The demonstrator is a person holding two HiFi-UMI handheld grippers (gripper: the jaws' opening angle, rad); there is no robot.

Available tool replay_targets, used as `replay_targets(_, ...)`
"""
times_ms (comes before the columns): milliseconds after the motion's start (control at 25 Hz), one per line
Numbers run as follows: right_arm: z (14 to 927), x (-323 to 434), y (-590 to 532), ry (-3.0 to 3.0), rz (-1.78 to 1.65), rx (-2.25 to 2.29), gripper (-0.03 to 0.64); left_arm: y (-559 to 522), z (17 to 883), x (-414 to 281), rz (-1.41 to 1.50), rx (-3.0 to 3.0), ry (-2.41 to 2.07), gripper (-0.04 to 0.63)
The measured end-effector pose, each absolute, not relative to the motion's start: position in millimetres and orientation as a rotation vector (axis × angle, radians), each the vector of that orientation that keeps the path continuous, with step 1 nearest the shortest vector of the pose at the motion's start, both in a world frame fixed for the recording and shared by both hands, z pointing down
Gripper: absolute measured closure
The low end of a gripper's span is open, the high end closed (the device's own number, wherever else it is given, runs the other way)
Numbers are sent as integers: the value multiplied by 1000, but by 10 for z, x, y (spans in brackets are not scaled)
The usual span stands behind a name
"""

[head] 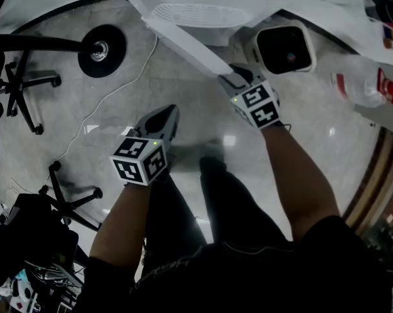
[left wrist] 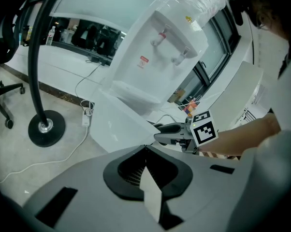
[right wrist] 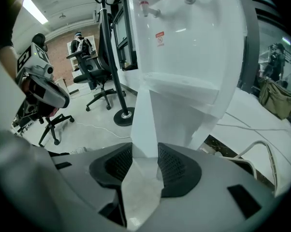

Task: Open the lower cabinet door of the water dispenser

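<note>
- One step looks largely done: the lower cabinet door (head: 183,44) stands swung out from the water dispenser (left wrist: 155,57), its free edge well off the dispenser's front.
- The right gripper (right wrist: 144,150) is clamped on that free edge.
- The left gripper (left wrist: 145,150) is closed on nothing, off to the dispenser's side.
- Probably left: swinging the door wider, then letting go.
- Hidden: the hinge and the dispenser's cabinet interior.
</note>
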State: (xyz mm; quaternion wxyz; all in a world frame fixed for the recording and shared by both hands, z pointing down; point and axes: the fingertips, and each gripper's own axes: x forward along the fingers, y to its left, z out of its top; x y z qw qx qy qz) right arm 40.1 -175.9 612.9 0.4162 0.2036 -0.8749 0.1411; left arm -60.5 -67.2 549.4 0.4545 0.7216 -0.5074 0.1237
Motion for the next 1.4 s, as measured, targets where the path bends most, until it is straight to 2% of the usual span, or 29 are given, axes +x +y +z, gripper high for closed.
replay_targets(1400,6153,-486,-775,-2024,668,896,443,-213,5232,-1706,360,1879,-1098,595)
